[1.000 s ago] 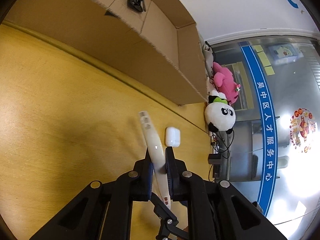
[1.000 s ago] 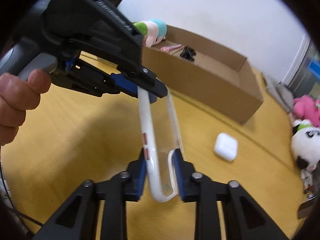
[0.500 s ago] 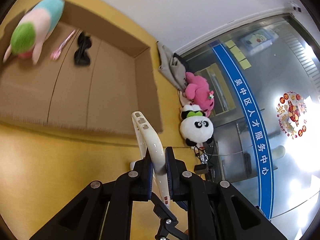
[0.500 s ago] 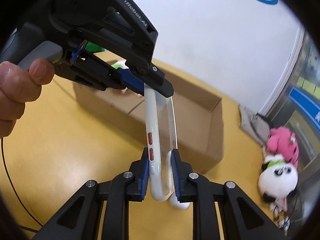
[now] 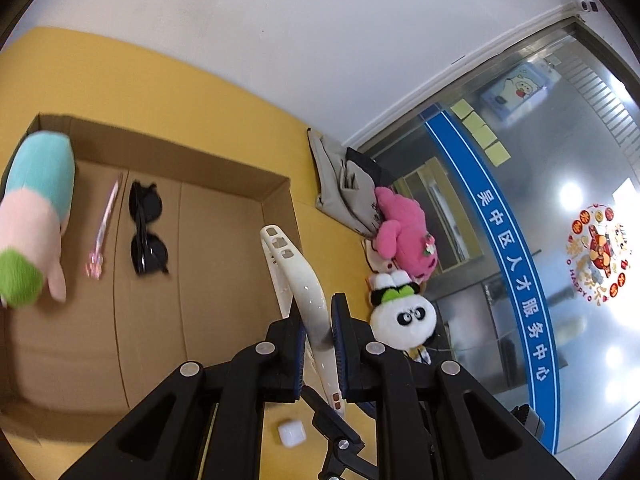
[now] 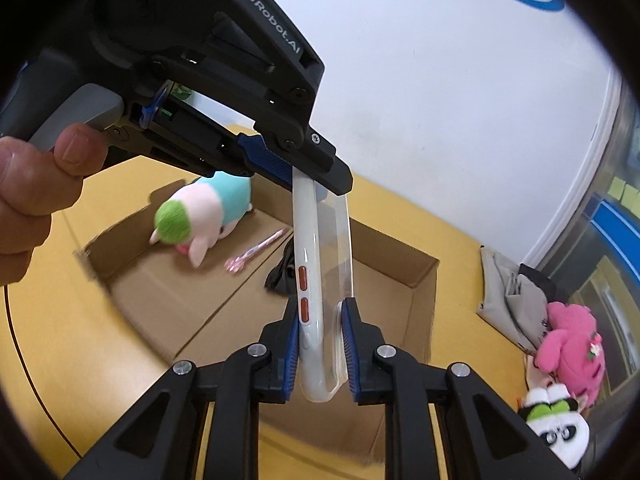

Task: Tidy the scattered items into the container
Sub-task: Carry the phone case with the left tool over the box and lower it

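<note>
Both grippers are shut on one white and clear phone case, which also shows in the right wrist view. My left gripper grips one end and my right gripper grips the other. The case hangs in the air above the open cardboard box, near the box's right wall. Inside the box lie a plush toy, a pink pen and black sunglasses. A small white earbud case lies on the yellow table below my left gripper.
A pink plush, a panda plush and a grey bag sit at the table's right end by the glass wall. They also show in the right wrist view: the pink plush and panda plush.
Both grippers lifted the phone case off the table and carried it up and over the box. The earbud case stayed on the table.
</note>
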### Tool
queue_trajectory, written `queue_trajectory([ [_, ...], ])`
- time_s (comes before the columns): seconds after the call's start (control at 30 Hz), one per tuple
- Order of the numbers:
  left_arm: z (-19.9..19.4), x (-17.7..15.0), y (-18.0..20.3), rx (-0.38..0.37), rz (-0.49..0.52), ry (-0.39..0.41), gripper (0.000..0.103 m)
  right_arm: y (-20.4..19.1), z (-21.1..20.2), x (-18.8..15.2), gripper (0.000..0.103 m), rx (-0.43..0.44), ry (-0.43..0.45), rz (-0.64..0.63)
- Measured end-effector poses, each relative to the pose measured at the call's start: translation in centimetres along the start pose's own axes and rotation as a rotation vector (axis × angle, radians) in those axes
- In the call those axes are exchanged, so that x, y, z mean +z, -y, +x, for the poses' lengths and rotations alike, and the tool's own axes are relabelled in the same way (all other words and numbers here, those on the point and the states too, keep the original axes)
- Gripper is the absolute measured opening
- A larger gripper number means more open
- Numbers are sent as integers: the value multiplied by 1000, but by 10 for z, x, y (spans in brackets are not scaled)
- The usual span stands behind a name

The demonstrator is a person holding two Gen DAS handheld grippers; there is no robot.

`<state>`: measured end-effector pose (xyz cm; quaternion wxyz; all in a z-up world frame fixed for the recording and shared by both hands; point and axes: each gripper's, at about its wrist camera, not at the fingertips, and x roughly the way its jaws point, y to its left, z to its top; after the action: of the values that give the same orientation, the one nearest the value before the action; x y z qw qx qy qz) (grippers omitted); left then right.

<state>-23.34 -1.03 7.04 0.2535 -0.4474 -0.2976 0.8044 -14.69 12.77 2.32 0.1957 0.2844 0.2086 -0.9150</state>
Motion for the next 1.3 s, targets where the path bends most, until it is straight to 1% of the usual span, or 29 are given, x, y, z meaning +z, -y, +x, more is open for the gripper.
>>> queue_trajectory([
  [0.07, 14, 22, -9, 1, -21, -13, 12, 7, 12, 11, 18, 12, -15, 18],
  [0.2, 38, 53, -20, 28, -7, -32, 12, 21, 46, 27, 18, 26, -54, 40],
  [0.37, 76, 84, -46, 65, -37, -79, 13, 29, 96, 28, 18, 66, -123, 89],
  [0.47, 96, 93, -64, 73, -68, -105, 13, 34, 120, 25, 18, 98, -159, 122],
  [0.67, 128, 99, -86, 105, -88, -147, 14, 36, 151, 17, 17, 126, -212, 139],
  [0.7, 131, 100, -89, 110, -92, -152, 15, 36, 154, 17, 13, 131, -215, 141],
  [0.87, 149, 100, -107, 142, -113, -187, 15, 35, 174, 14, 13, 147, -254, 145],
  [0.93, 156, 100, -112, 156, -118, -202, 16, 37, 181, 12, 13, 178, -276, 182],
  [1.1, 176, 103, -119, 188, -112, -244, 17, 44, 196, 5, 13, 217, -328, 256],
  [1.2, 190, 104, -124, 208, -118, -260, 18, 57, 210, 1, 13, 248, -356, 318],
  [1.3, 198, 105, -128, 207, -129, -269, 20, 68, 215, -1, 13, 270, -367, 364],
])
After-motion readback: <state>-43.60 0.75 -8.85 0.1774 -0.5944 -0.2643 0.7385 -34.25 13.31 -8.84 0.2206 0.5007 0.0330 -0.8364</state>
